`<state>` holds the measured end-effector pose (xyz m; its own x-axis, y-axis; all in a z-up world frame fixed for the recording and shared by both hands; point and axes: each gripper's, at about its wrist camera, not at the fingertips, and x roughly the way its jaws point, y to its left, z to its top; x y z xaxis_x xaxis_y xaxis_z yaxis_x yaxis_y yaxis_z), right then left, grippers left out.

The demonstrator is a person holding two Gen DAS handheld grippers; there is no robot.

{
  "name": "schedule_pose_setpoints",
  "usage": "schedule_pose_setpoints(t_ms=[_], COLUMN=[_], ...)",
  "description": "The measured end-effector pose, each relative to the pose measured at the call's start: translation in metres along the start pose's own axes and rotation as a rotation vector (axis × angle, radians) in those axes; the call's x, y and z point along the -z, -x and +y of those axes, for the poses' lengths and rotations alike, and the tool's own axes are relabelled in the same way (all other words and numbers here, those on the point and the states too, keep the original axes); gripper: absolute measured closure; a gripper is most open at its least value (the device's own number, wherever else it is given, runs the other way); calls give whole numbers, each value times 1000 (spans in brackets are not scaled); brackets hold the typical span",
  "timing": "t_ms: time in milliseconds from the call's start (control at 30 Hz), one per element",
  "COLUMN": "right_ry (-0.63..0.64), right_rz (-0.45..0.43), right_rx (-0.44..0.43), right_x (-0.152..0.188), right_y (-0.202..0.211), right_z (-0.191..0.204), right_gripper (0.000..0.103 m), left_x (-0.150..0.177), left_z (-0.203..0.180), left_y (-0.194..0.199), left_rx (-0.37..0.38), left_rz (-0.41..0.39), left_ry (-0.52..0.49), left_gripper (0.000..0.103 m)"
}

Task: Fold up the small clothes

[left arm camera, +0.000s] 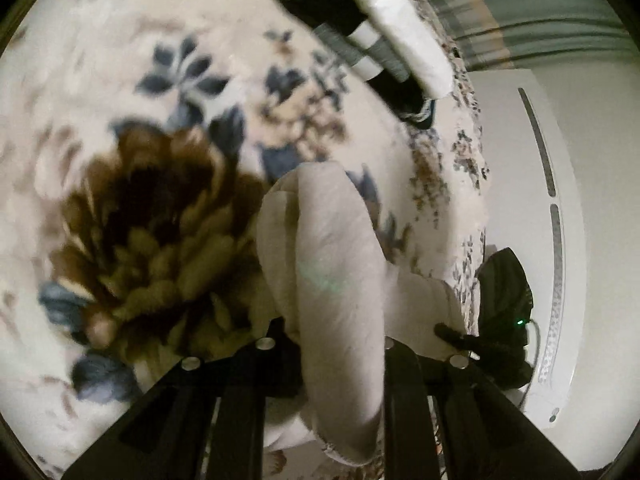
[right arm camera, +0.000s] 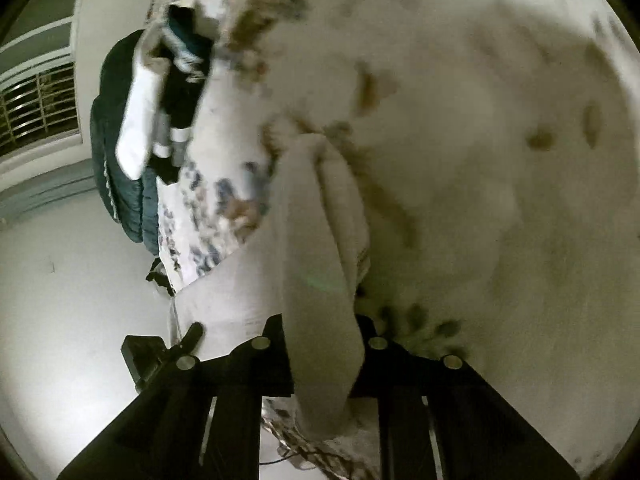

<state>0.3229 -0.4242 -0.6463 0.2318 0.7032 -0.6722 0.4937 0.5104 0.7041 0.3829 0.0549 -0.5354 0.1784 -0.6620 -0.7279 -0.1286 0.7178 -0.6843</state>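
Note:
A small white garment (left arm camera: 332, 256) hangs draped between my left gripper's (left arm camera: 326, 344) jaws, above a floral blanket (left arm camera: 160, 120). The left gripper is shut on it. The same white garment (right arm camera: 316, 264) runs through my right gripper (right arm camera: 320, 342), which is shut on its other edge. The cloth stretches between both grippers. The other gripper's dark body shows at the right in the left wrist view (left arm camera: 504, 320) and at the lower left in the right wrist view (right arm camera: 160, 352).
A stack of folded clothes, black, striped and white (left arm camera: 376, 36), lies near the blanket's far edge; it also shows in the right wrist view (right arm camera: 168, 92). A white wall and floor lie beyond the bed edge (left arm camera: 472, 200). Dark bedding (right arm camera: 116, 152) hangs at the side.

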Motion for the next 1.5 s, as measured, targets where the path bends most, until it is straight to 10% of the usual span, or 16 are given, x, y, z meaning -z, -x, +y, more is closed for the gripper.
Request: schedule_pose_setpoints(t_ms=[333, 567, 833, 1067, 1200, 1267, 1500], right_ry=[161, 295, 309, 435, 541, 583, 588], right_rz=[-111, -197, -232, -247, -285, -315, -401], right_rx=[-1, -29, 106, 412, 648, 715, 826], right_x=[-45, -155, -267, -286, -267, -248, -185], right_y=[49, 38, -30, -77, -90, -95, -92], right_z=[161, 280, 318, 333, 351, 354, 351], right_gripper=[88, 88, 88, 77, 17, 1, 0], left_x=[-122, -256, -362, -367, -347, -334, -287], left_z=[-68, -109, -94, -84, -98, -107, -127], left_y=[63, 63, 2, -18, -5, -4, 2], left_rx=[42, 27, -119, -324, -468, -541, -644], left_rz=[-102, -204, -204, -208, -346, -375, -401], left_ry=[-84, -156, -204, -230, -318, -367, -382], left_gripper=[90, 90, 88, 68, 41, 2, 0])
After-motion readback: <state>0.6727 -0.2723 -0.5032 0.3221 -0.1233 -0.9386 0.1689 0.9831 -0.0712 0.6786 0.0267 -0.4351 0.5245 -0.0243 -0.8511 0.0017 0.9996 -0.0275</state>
